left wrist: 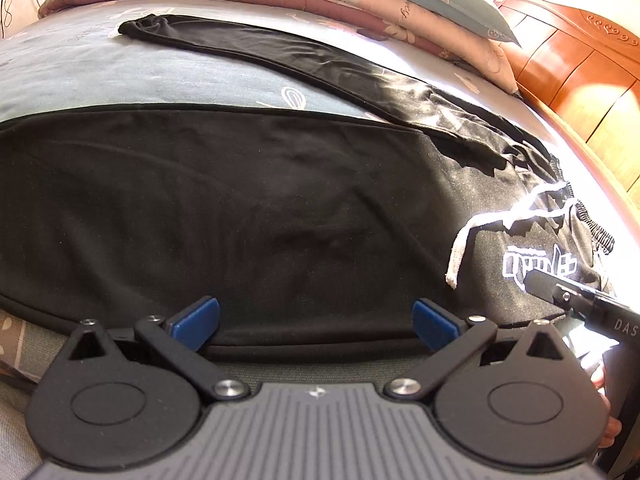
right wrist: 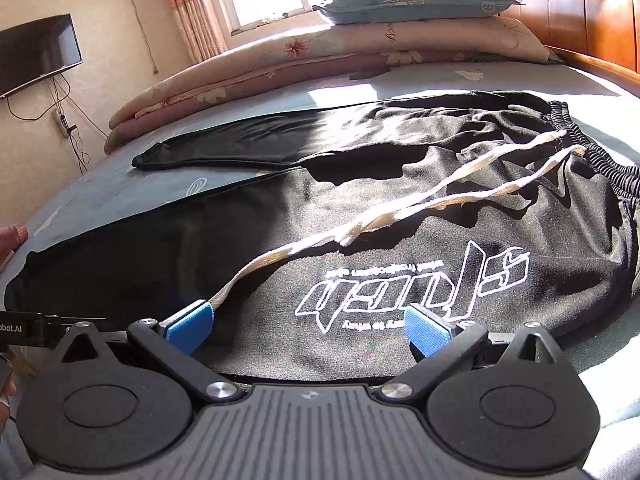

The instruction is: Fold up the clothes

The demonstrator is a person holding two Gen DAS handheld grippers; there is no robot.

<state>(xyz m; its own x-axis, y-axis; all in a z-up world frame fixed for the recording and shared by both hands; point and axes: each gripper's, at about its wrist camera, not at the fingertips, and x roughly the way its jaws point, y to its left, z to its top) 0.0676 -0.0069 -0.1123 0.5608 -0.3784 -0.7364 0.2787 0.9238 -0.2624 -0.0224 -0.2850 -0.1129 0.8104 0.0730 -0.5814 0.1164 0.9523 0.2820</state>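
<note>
Black trousers [right wrist: 360,216] lie spread flat on the bed [left wrist: 100,64], waistband toward the headboard [left wrist: 580,60], legs diverging toward the foot. Step in hand, by judgement: the approach to a first fold; nothing is folded over and no cloth is gripped. Left gripper [left wrist: 316,322] sits low at the near edge of the near leg [left wrist: 240,200], blue fingers spread wide, nothing between them. Right gripper [right wrist: 308,326] sits at the near edge of the hip area by the white logo [right wrist: 420,284], fingers likewise spread; the drawstring [right wrist: 400,212] tip touches or lies just beside its left pad, not pinched. Next move likely calls for both grippers to close on the near edge and carry this leg over onto the far leg [left wrist: 240,44], keeping the drawstring clear. Count: trousers, one; legs, two; drawstring tails, two; grippers, two; pillow [right wrist: 416,2], one; folded quilts [right wrist: 280,68], apparently two layers.
</note>
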